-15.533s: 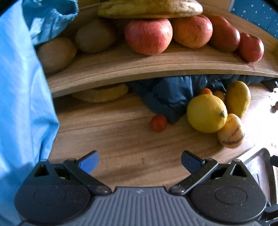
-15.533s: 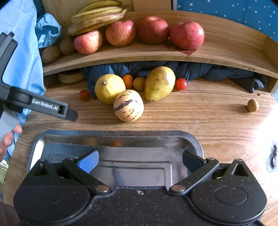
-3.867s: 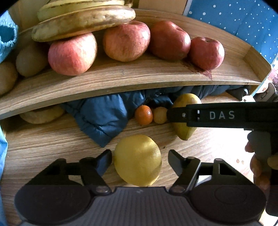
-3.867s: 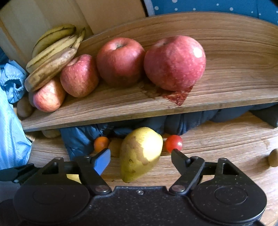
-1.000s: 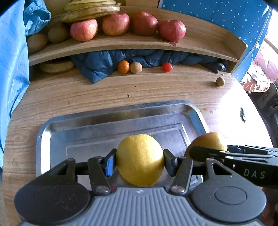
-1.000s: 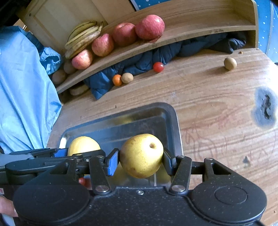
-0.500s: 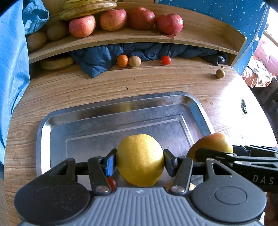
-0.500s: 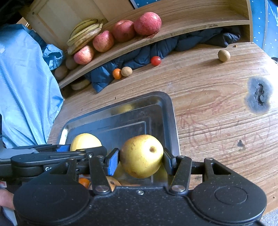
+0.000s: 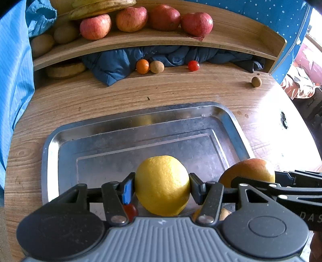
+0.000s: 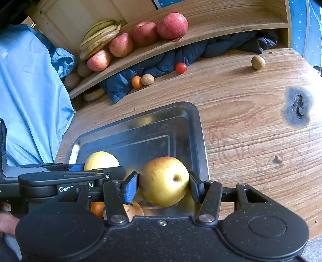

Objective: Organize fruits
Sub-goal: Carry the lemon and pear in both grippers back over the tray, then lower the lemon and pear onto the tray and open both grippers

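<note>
At the bottom centre of the left wrist view, the left gripper (image 9: 162, 186) is clamped on a lemon (image 9: 162, 184), its pads pressed against the fruit's two sides. A small red tomato (image 9: 130, 209) peeks out below the left finger, and the lemon hangs over the near end of a metal tray (image 9: 124, 121) that fills the middle of the frame. At the lower right of the same view, the right gripper's black finger crosses in front of a pear (image 9: 249, 168). In the right wrist view, the right gripper (image 10: 164, 186) holds that yellow-green pear at bottom centre, both pads tight against it, above the tray's near right part. Below it, at the lower left, an orange fruit (image 10: 97, 208) and a tan fruit (image 10: 133, 210) lie in the tray, partly hidden by the gripper. Beyond the tray, the wooden tabletop (image 9: 181, 90) carries a small orange (image 9: 142, 66), a brown fruit (image 9: 157, 67) and a cherry tomato (image 9: 193, 65) in a row against a dark blue jacket (image 9: 120, 60), with a round brown fruit (image 9: 256, 81) alone at the right. At the top of the frame a curved wooden shelf (image 9: 231, 40) holds four red apples (image 9: 197, 23), with bananas (image 9: 100, 6) at the upper left.
</note>
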`<move>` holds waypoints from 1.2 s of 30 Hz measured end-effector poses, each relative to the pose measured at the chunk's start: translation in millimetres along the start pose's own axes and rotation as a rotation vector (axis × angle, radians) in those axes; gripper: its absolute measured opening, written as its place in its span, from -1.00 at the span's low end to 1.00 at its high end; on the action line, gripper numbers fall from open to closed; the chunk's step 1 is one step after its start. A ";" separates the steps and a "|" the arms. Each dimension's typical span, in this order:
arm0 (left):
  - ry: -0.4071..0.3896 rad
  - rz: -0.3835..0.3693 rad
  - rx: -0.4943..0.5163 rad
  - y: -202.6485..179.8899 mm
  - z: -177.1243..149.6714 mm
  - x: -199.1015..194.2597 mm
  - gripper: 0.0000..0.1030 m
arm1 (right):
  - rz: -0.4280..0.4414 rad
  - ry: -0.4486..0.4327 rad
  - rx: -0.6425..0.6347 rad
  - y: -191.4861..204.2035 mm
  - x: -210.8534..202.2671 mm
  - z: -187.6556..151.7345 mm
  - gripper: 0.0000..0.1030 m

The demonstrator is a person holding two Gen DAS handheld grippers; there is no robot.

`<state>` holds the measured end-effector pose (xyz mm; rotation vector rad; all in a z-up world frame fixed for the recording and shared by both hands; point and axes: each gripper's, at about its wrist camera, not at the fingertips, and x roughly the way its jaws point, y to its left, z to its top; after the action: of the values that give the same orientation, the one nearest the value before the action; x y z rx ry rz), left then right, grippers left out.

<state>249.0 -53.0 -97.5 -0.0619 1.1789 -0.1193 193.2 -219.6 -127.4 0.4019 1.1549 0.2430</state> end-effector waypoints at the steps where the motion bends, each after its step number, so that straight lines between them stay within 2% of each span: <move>1: 0.001 -0.001 0.001 0.0 -0.3 -0.1 0.16 | 0.000 0.002 -0.001 0.1 -0.2 -0.5 0.05; 12: 0.002 -0.002 -0.006 0.1 -3.5 -4.6 0.17 | -0.007 0.020 -0.016 2.0 -1.4 -5.4 0.06; 25: -0.046 0.003 -0.016 -0.1 -11.1 -21.3 0.18 | -0.013 0.022 -0.041 4.5 -7.8 -11.9 0.07; 36: -0.104 0.019 -0.065 10.5 -20.7 -49.6 0.43 | 0.003 -0.014 -0.065 9.9 -21.9 -14.7 0.12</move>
<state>211.8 -36.1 -61.0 -0.1132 1.0790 -0.0600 171.4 -216.4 -109.9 0.3473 1.1300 0.2792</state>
